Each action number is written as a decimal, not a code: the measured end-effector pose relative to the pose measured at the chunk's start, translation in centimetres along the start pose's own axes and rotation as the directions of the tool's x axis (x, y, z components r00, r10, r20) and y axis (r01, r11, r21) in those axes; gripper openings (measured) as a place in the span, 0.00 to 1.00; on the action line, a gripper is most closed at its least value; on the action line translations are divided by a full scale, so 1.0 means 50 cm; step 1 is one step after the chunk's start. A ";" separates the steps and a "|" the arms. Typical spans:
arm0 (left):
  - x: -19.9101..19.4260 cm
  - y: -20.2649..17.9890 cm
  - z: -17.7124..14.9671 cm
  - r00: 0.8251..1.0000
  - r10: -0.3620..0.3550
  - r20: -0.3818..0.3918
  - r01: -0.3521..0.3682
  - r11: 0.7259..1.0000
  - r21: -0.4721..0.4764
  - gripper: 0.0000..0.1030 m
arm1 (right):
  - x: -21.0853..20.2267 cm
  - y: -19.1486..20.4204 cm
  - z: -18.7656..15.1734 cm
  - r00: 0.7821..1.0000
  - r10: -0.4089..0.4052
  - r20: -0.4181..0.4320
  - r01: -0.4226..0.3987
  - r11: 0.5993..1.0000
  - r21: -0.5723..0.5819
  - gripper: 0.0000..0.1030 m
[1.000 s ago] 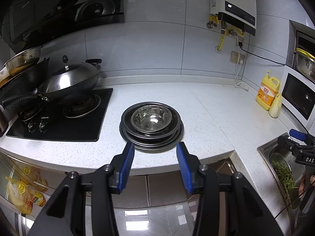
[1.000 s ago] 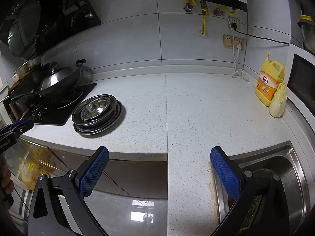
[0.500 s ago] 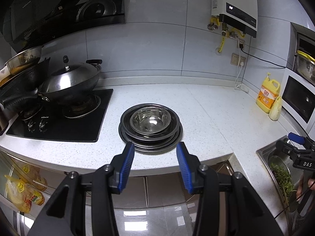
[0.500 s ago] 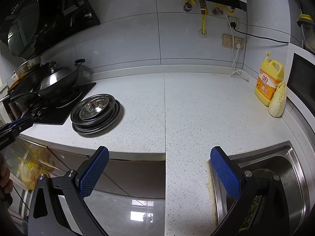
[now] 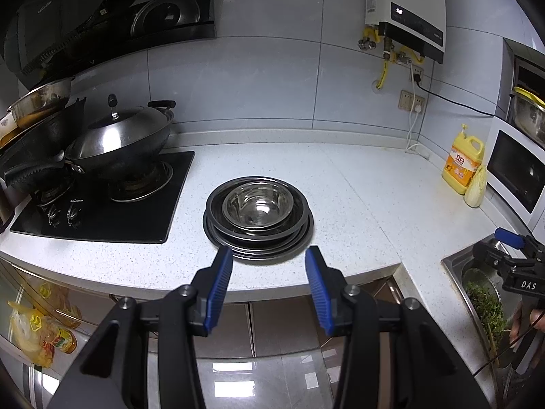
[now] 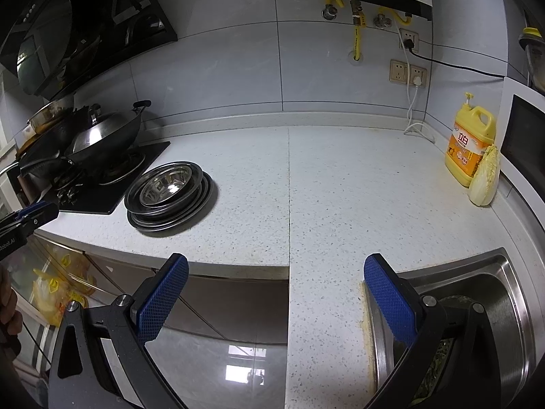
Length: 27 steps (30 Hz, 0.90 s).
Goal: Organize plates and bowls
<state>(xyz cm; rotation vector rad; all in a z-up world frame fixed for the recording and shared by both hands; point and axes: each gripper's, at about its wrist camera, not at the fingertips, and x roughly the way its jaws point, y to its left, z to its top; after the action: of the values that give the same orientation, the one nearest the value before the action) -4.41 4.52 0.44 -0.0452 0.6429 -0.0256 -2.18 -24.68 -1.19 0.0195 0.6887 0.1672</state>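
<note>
steel bowl stack just beyond open left claw.

Black hand-held gripper, blue textured pads, silver screws.

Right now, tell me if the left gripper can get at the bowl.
Probably yes: the left gripper is open and empty, facing the bowl atop the plates, with only bare counter between.

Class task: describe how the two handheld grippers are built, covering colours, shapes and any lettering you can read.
The left gripper and the right gripper each have black angular linkage arms with silver pivot bolts and two flat blue finger pads with a fine grid texture. White lettering on the right gripper's body reads "DAS"; a thin black cable hangs below it.
</note>
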 end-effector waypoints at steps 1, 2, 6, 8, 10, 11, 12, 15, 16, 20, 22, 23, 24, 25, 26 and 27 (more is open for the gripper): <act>0.000 0.000 0.000 1.000 -0.002 -0.002 0.002 1.000 -0.002 0.41 | 0.000 0.000 0.000 1.000 0.001 0.000 -0.001 1.000 0.000 0.99; 0.000 -0.001 -0.001 1.000 -0.002 -0.002 0.002 1.000 -0.002 0.41 | 0.001 0.000 0.000 1.000 0.001 -0.001 -0.001 1.000 0.000 0.99; 0.001 -0.002 0.000 1.000 -0.002 -0.003 0.002 1.000 0.001 0.41 | 0.001 0.001 0.000 1.000 -0.001 -0.003 0.001 1.000 0.000 0.99; 0.003 -0.003 0.000 1.000 -0.007 -0.005 0.007 1.000 0.002 0.41 | 0.003 0.002 0.000 1.000 -0.001 -0.005 0.001 1.000 0.000 0.99; 0.006 -0.004 -0.001 1.000 -0.007 -0.013 0.007 1.000 0.004 0.41 | 0.005 0.001 0.000 1.000 -0.001 -0.007 0.001 1.000 -0.001 0.99; 0.007 -0.005 -0.001 1.000 -0.008 -0.014 0.008 1.000 0.005 0.41 | 0.005 0.002 0.000 1.000 -0.001 -0.008 0.001 1.000 -0.003 0.99; 0.008 -0.005 -0.001 1.000 -0.008 -0.014 0.008 1.000 0.006 0.41 | 0.006 0.002 0.000 1.000 -0.001 -0.008 0.001 1.000 -0.004 0.99; 0.010 -0.005 -0.001 1.000 -0.012 -0.016 0.012 1.000 0.002 0.41 | 0.006 0.003 0.000 1.000 -0.002 -0.008 0.002 1.000 -0.007 0.99; 0.010 -0.006 0.000 1.000 -0.014 -0.016 0.014 1.000 0.001 0.41 | 0.007 0.003 -0.001 1.000 -0.002 -0.008 0.002 1.000 -0.007 0.99; 0.013 -0.007 -0.001 0.999 -0.025 -0.022 0.025 1.000 -0.002 0.41 | 0.009 0.002 -0.001 1.000 -0.001 -0.012 0.001 1.000 -0.009 0.99; 0.014 -0.005 -0.002 0.999 -0.027 -0.024 0.027 1.000 -0.005 0.41 | 0.010 0.002 -0.001 1.000 0.000 -0.013 0.000 1.000 -0.009 0.99; 0.015 -0.005 -0.002 0.999 -0.027 -0.025 0.027 1.000 -0.002 0.41 | 0.010 0.002 -0.001 1.000 0.000 -0.014 0.000 1.000 -0.009 0.99; 0.015 -0.005 -0.002 0.999 -0.026 -0.025 0.026 1.000 -0.001 0.41 | 0.010 0.002 -0.001 1.000 0.000 -0.014 0.000 1.000 -0.009 0.99; 0.015 -0.005 -0.002 0.999 -0.025 -0.024 0.025 1.000 0.000 0.41 | 0.010 0.002 -0.001 1.000 -0.001 -0.013 0.001 1.000 -0.009 0.99; 0.015 -0.008 -0.003 0.999 -0.025 -0.024 0.025 1.000 0.001 0.41 | 0.010 0.002 -0.001 1.000 -0.001 -0.014 0.001 1.000 -0.009 0.99; 0.015 -0.008 -0.004 0.999 -0.025 -0.025 0.025 1.000 0.002 0.41 | 0.010 0.002 -0.001 1.000 0.000 -0.014 0.000 1.000 -0.008 0.99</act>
<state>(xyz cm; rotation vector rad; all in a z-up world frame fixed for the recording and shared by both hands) -3.92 4.06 -0.14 -0.0513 0.6673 -0.0513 -1.83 -24.49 -1.54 0.0111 0.7019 0.1698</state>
